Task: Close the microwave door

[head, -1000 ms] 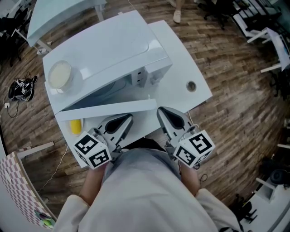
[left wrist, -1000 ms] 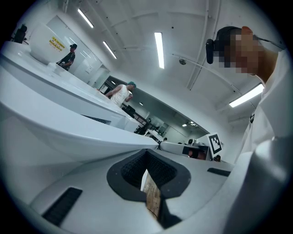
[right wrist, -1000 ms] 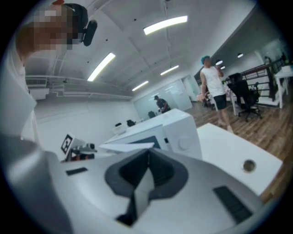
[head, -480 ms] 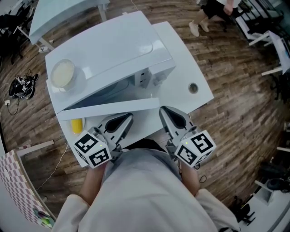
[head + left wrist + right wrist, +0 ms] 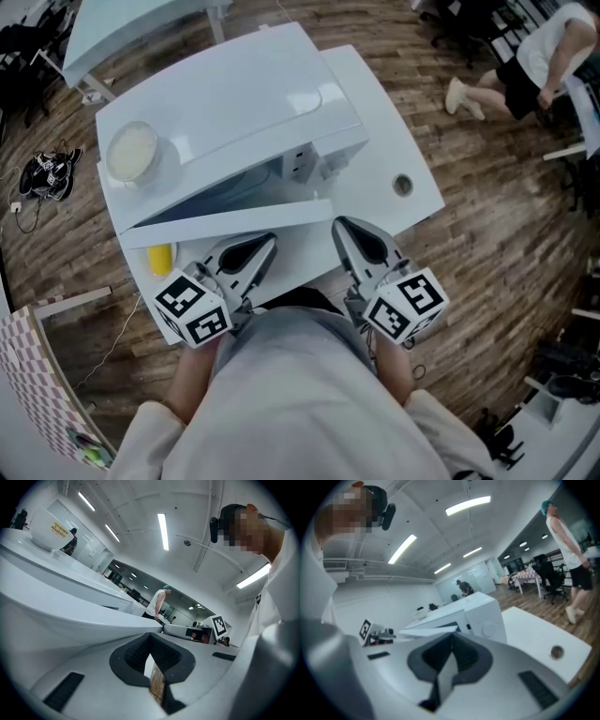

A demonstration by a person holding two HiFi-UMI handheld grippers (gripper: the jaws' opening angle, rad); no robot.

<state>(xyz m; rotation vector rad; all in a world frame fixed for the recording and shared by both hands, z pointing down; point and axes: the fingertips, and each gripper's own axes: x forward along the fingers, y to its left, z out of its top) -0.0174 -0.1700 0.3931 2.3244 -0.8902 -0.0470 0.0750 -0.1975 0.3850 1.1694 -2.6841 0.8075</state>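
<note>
Head view: white table (image 5: 386,141) on wood floor (image 5: 497,244), microwave door (image 5: 225,223) ajar; left claw (image 5: 265,241), right claw (image 5: 340,225) pressed together.

We counted one microwave (image 5: 225,103) with one door (image 5: 230,223), one bowl (image 5: 131,152) on its left end, and one yellow thing (image 5: 159,259) near left. There were two grippers, the left gripper (image 5: 258,247) and the right gripper (image 5: 349,231); two tables, the near table (image 5: 375,112) and the far table (image 5: 122,28); one hole (image 5: 402,185) in the near table; and one bystander (image 5: 534,66) far right.
</note>
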